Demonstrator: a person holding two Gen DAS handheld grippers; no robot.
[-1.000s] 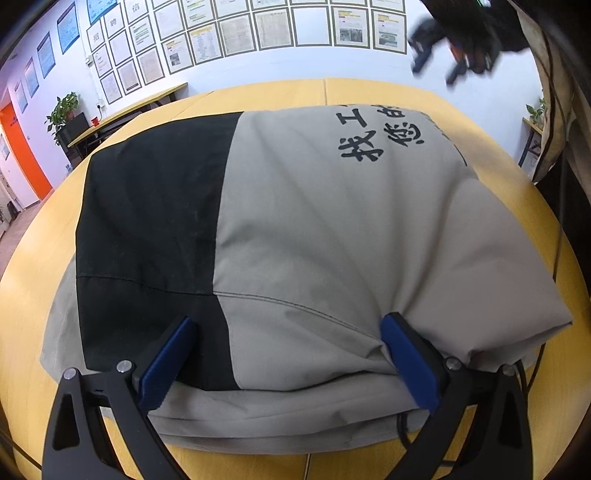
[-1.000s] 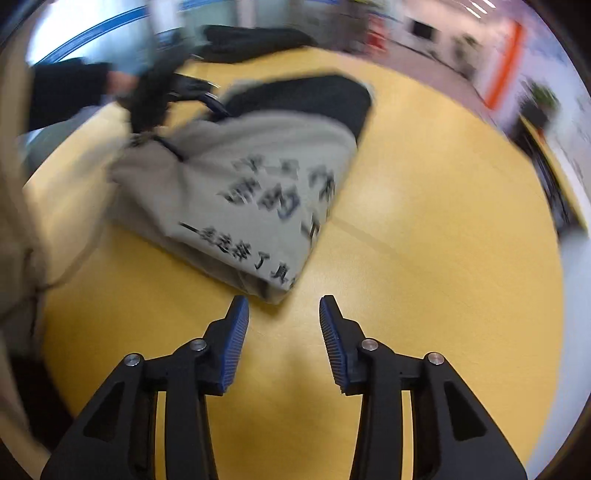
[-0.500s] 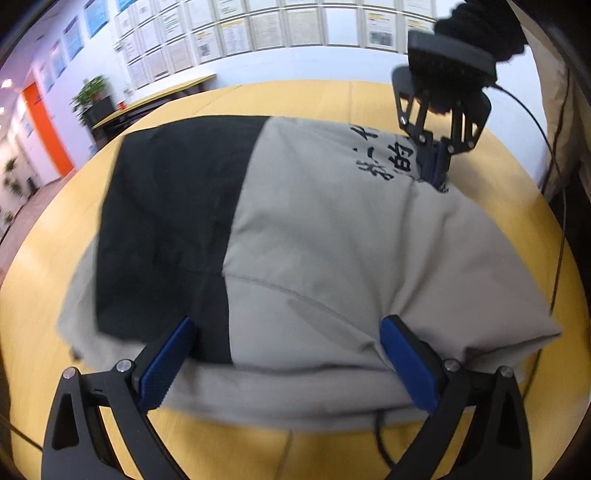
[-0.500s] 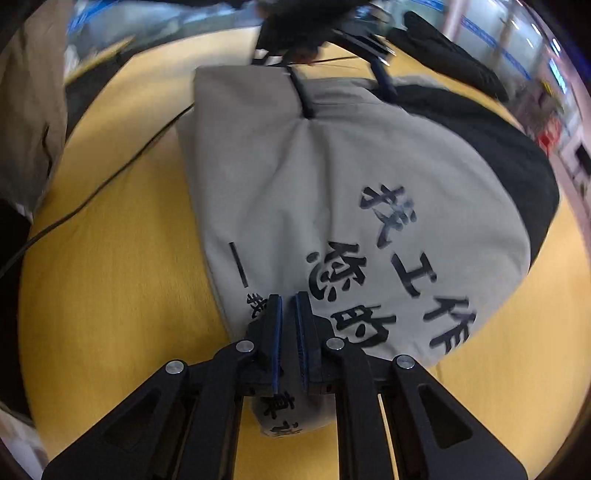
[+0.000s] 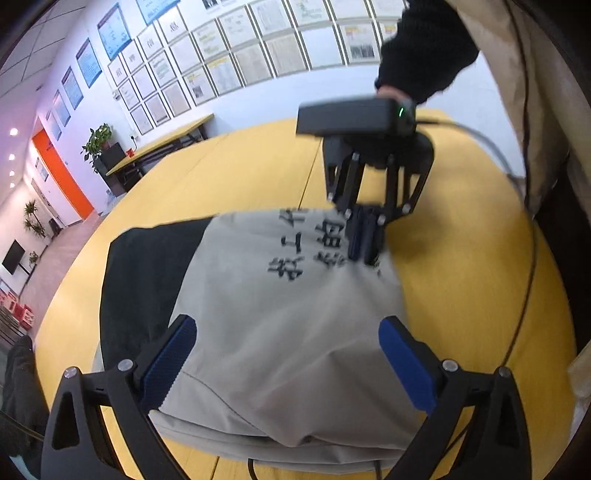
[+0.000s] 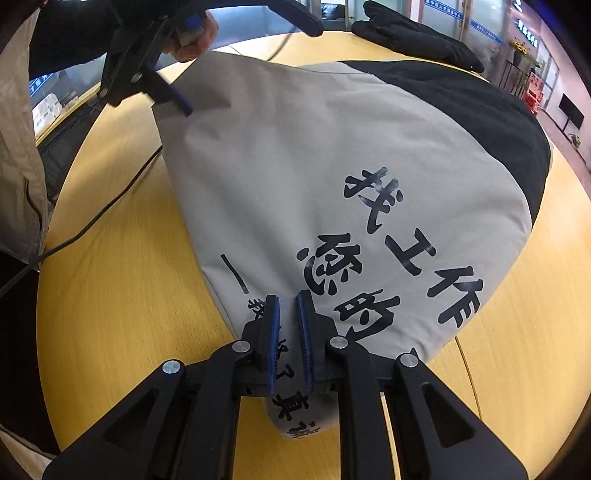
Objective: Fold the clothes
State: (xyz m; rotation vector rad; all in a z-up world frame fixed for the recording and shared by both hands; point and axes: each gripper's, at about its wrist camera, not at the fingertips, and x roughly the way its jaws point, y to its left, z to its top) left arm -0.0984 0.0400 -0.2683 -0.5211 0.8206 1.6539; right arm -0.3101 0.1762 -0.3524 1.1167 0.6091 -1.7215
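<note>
A grey and black jacket (image 5: 280, 317) with black printed characters lies folded on the yellow round table (image 5: 229, 177). My left gripper (image 5: 284, 354) is open, its blue pads on either side of the jacket's near edge. My right gripper (image 6: 288, 332) is shut on the jacket's (image 6: 295, 177) printed grey corner and holds it slightly raised. The right gripper also shows in the left wrist view (image 5: 364, 240), pinching the far corner. The left gripper shows in the right wrist view (image 6: 173, 99) at the far grey edge.
A black cable (image 6: 103, 210) runs over the table (image 6: 122, 306) beside the jacket. A dark garment (image 6: 417, 33) lies at the table's far edge. A beige coat (image 5: 543, 92) hangs at the right. A side desk and plants (image 5: 99, 136) stand by the wall.
My right gripper swung over to the jacket's printed corner, shut on it and pulled it toward my left gripper. My left gripper stayed open at the near edge while its view tilted.
</note>
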